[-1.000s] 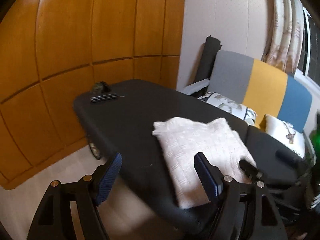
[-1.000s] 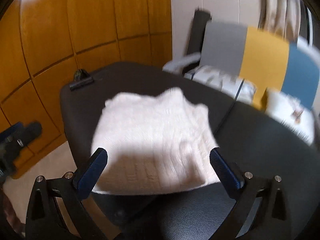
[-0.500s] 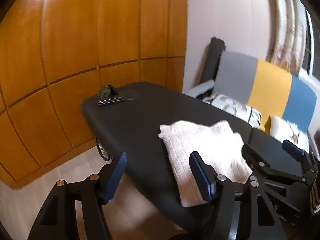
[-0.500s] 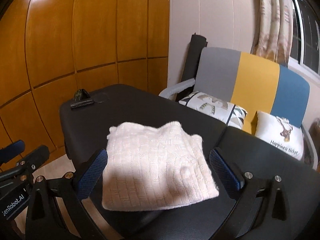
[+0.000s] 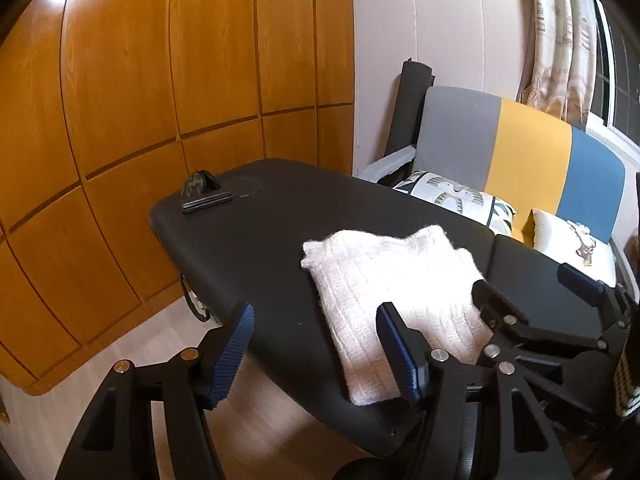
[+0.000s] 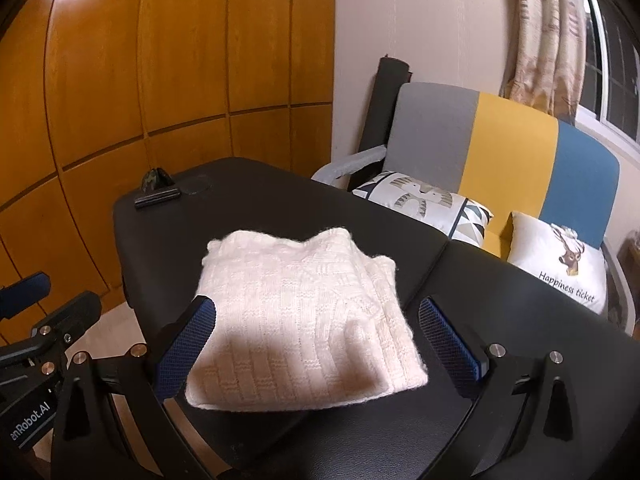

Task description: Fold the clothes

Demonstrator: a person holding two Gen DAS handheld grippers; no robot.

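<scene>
A folded cream knit sweater lies flat on the black bench. The right hand-held gripper hovers at its 6 o'clock edge, jaws spread, holding nothing. The left hand-held gripper, also spread and empty, hangs off the sweater's 8 o'clock side.

A lived-in room of a home. Glossy orange-brown wooden wardrobe panels line one wall, and a grey, yellow and blue armchair with printed white throw cushions sits beneath a patterned beige window curtain.
</scene>
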